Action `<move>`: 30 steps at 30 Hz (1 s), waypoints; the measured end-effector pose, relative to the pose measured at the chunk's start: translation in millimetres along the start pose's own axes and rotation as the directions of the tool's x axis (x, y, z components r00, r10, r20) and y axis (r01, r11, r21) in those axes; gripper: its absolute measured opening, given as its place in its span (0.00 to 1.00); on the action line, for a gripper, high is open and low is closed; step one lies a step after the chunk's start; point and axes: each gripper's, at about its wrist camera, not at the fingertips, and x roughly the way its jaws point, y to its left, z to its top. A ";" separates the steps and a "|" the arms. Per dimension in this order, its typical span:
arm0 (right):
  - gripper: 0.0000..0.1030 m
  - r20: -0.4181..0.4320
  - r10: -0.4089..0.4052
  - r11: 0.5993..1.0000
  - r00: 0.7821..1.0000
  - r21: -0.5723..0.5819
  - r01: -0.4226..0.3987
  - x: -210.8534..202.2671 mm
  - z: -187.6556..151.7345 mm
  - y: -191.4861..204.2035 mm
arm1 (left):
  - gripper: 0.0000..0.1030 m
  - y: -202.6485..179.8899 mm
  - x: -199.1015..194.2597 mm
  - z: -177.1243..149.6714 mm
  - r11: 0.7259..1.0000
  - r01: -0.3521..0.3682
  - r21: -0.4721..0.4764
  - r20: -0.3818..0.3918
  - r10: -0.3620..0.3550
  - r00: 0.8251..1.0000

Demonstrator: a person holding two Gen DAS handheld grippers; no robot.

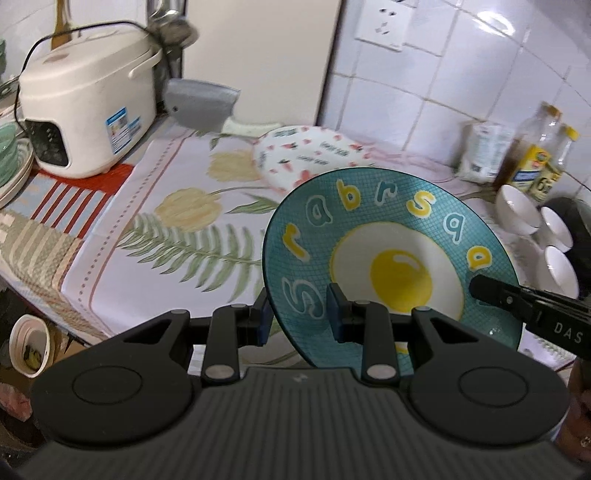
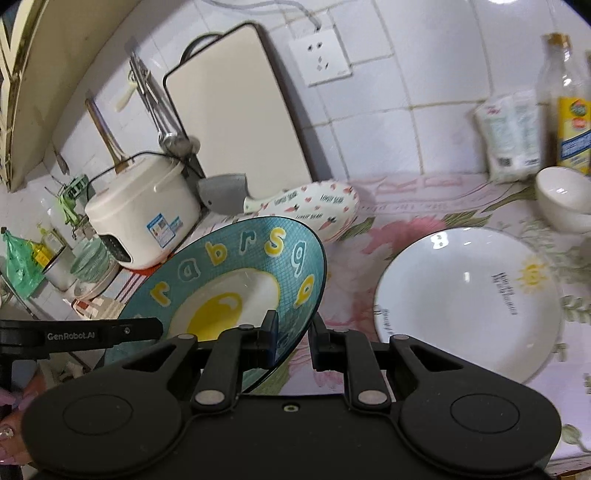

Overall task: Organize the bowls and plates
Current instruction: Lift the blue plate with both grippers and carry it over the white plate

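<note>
Both the left gripper [image 1: 299, 314] and right gripper [image 2: 293, 334] pinch the teal plate's [image 1: 388, 236] rim; its lower edge is hidden behind them.

Two wrist fisheyes looking steeply down over a cloth-covered kitchen counter, from opposite sides of one teal plate.

The left wrist view is sitting close behind the left gripper [image 1: 299, 314], facing the tiled wall and the rice cooker [image 1: 88, 110] at upper left, the teal plate [image 1: 388, 258] filling its near right. The right wrist view is sitting behind the right gripper [image 2: 293, 336], facing the same wall, the teal plate [image 2: 236, 280] at near left. Both are sharing the rice cooker [image 2: 144, 206], wall socket [image 1: 380, 26] [image 2: 319, 57] and patterned plate [image 1: 310, 151] [image 2: 317, 205].
</note>
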 end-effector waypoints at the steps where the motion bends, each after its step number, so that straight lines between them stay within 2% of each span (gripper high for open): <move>1: 0.21 0.004 -0.004 1.000 1.000 0.002 0.004 -5.7 0.4 -2.5 | 0.27 -5.4 -2.2 0.3 1.000 0.006 0.009 0.003 -0.006 1.000; 14: 0.21 0.042 -0.070 0.995 0.997 0.071 0.067 -59.3 -5.1 -45.9 | 0.27 -74.2 -0.3 4.5 0.992 0.069 0.109 -0.017 -0.068 0.998; 18: 0.21 0.049 -0.093 0.992 0.994 0.092 0.088 -63.9 -8.9 -61.2 | 0.27 -90.4 11.4 4.9 0.989 0.087 0.118 -0.038 -0.083 0.996; 30: 0.21 -0.005 -0.146 0.975 0.989 0.172 0.144 -58.5 -25.6 -109.3 | 0.27 -124.3 61.3 -0.8 0.983 0.125 0.133 -0.143 -0.105 0.984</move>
